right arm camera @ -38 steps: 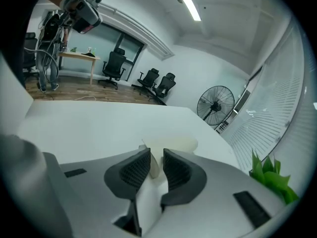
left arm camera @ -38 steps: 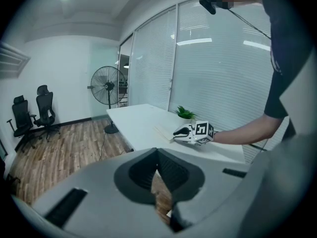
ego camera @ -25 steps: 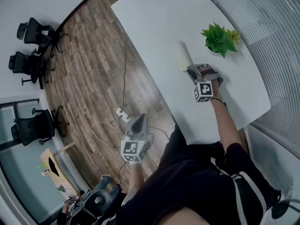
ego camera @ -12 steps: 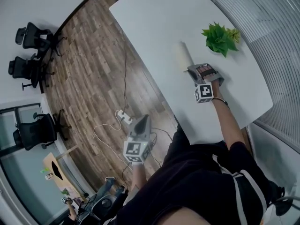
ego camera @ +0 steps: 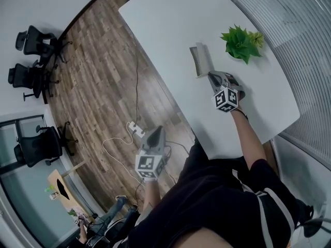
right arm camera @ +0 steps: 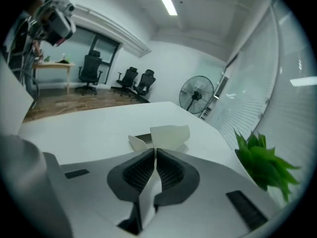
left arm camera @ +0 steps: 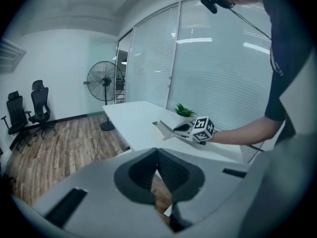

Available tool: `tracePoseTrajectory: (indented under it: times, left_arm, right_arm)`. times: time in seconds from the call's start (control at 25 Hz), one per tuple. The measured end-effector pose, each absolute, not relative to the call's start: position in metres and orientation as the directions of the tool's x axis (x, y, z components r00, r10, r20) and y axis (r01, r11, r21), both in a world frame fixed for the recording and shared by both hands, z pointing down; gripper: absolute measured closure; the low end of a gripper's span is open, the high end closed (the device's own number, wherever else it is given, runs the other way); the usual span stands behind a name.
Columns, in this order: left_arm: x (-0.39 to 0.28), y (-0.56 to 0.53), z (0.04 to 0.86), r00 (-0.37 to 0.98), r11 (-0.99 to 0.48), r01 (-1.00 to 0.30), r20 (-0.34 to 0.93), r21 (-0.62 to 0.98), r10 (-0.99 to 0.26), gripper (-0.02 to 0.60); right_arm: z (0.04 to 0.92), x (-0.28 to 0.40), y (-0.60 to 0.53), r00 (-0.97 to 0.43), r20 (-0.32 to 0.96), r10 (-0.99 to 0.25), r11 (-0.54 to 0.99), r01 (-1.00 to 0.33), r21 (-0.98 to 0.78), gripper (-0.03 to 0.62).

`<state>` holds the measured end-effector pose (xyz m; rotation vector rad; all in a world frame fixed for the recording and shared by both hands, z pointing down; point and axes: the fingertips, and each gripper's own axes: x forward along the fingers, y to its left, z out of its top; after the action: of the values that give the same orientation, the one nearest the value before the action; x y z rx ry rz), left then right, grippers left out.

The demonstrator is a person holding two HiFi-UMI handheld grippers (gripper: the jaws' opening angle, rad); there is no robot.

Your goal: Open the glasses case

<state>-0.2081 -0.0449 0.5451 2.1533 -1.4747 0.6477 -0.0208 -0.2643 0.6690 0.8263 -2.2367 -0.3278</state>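
While the right gripper (ego camera: 211, 76) (right arm camera: 155, 155) was closing its jaws on the raised flap of the glasses case (ego camera: 200, 61) (right arm camera: 166, 135), which lay on the white table (ego camera: 170, 14) near the plant (ego camera: 240, 41), the left gripper (ego camera: 156, 133) (left arm camera: 157, 155) hung clenched and empty above the floor (ego camera: 103, 76).

white table (ego camera: 165, 19) carries open glasses case (ego camera: 200, 61) and, near it, green plant (ego camera: 240, 41).

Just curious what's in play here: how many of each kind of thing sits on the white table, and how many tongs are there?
Glasses case: 1
Green plant: 1
Tongs: 2, left tongs off the table, right tongs closing on the case's flap
Total: 4
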Motion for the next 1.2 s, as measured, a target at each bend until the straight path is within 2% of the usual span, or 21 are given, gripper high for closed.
tracePoseTrajectory:
  times: [0.2, 0.4, 0.68, 0.84, 1.2]
  left_arm:
    - [-0.202, -0.053, 0.545, 0.333, -0.351, -0.932, 0.589, 0.087, -0.737, 0.583]
    - [-0.199, -0.054, 0.545, 0.334, -0.354, -0.931, 0.599, 0.089, -0.728, 0.581]
    - [-0.195, -0.056, 0.544, 0.34, -0.371, -0.926, 0.587, 0.072, -0.734, 0.581]
    - [-0.195, -0.055, 0.545, 0.339, -0.368, -0.927, 0.595, 0.077, -0.729, 0.581]
    - [-0.196, -0.055, 0.541, 0.333, -0.365, -0.929, 0.578, 0.064, -0.745, 0.581]
  right_arm:
    - [0.671, 0.002, -0.279, -0.518, 0.521, -0.679, 0.689, -0.694, 0.207, 0.571]
    - [0.676, 0.022, -0.29, -0.526, 0.472, -0.707, 0.555, -0.827, -0.09, 0.571]
    - [0.668, 0.045, -0.303, -0.508, 0.408, -0.759, 0.405, -0.858, -0.314, 0.572]
    - [0.665, 0.058, -0.309, -0.49, 0.364, -0.792, 0.267, -0.814, -0.516, 0.579]
    - [0.657, 0.063, -0.309, -0.481, 0.357, -0.801, 0.263, -0.818, -0.512, 0.579]
